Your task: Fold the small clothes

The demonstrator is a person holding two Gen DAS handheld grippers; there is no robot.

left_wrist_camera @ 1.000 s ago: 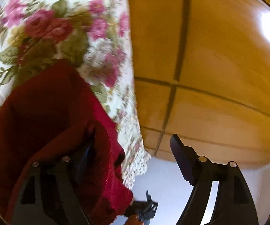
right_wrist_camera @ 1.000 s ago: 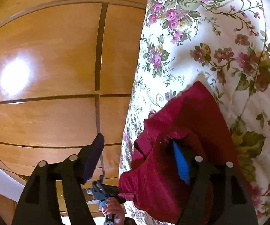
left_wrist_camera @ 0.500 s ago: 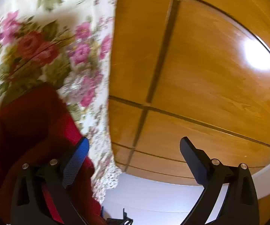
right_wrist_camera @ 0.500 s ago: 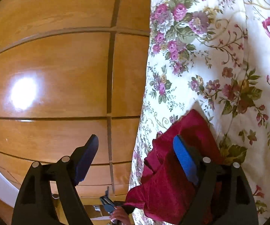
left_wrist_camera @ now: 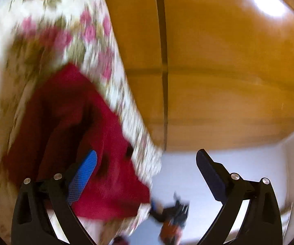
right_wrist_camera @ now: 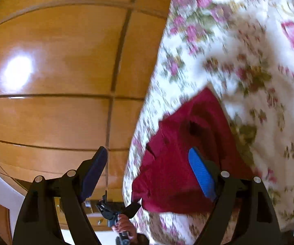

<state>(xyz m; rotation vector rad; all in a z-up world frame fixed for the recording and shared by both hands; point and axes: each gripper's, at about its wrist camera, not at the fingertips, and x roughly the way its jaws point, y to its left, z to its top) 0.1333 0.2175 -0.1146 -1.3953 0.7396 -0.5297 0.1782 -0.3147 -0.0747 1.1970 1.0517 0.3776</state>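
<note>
A dark red garment (left_wrist_camera: 69,126) lies crumpled on a floral bedspread (left_wrist_camera: 44,36) near its edge; it also shows in the right wrist view (right_wrist_camera: 189,149). My left gripper (left_wrist_camera: 144,169) is open and empty, its left finger over the red cloth, its right finger over the floor side. My right gripper (right_wrist_camera: 149,167) is open and empty, its right finger over the garment, its left finger off the bed's edge. Both views are motion-blurred. Each view shows the other gripper small at the bottom, the right one (left_wrist_camera: 175,210) and the left one (right_wrist_camera: 114,210).
Glossy wooden cupboard panels (left_wrist_camera: 228,81) stand beside the bed, also seen in the right wrist view (right_wrist_camera: 61,71). A pale floor (left_wrist_camera: 187,175) shows below the bedspread's hanging edge.
Both grippers have let go of the red garment and pulled back open. The views have swung and are now blurred; the garment lies loose on the bedspread.
</note>
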